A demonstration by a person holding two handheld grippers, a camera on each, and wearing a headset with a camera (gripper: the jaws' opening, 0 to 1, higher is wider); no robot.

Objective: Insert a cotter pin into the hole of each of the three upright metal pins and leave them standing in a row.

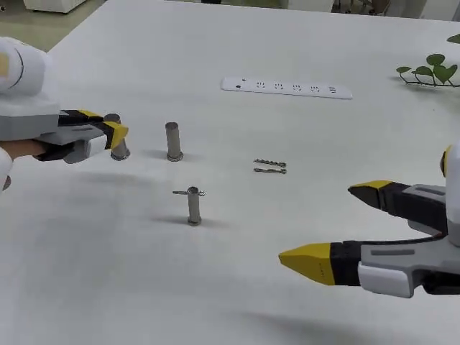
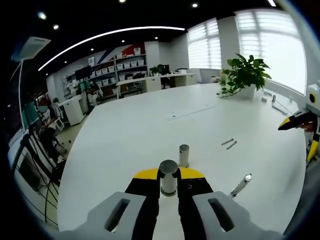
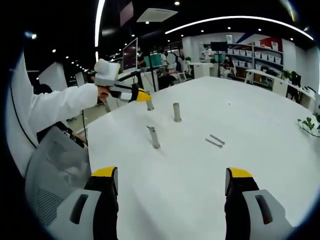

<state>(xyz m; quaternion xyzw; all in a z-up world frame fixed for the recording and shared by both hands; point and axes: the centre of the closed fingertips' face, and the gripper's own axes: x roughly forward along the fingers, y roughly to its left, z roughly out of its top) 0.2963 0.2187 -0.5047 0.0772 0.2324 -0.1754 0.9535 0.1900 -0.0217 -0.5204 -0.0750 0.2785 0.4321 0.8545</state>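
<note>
Second insertion, apparently: the left tongs (image 1: 115, 133) clamp the leftmost upright grey metal pin (image 2: 168, 176). The right tongs (image 1: 316, 223) gape empty. The nearer pin (image 1: 193, 206) already carries its cotter. Next, the right tongs likely fetch a loose silver cotter pin (image 1: 269, 167) from the white surface (image 1: 237, 287).

Your left gripper (image 1: 117, 134) hides most of the end pin (image 1: 121, 152), left of the middle pin (image 1: 172, 141). Right of the middle pin, the cotter pins (image 1: 269, 167) are too small to make out. Your right gripper (image 1: 317, 223) is cut off at the head view's edge.

white table (image 1: 108, 287), bright windows (image 2: 265, 40), perhaps office shelves (image 2: 117, 67)
</note>
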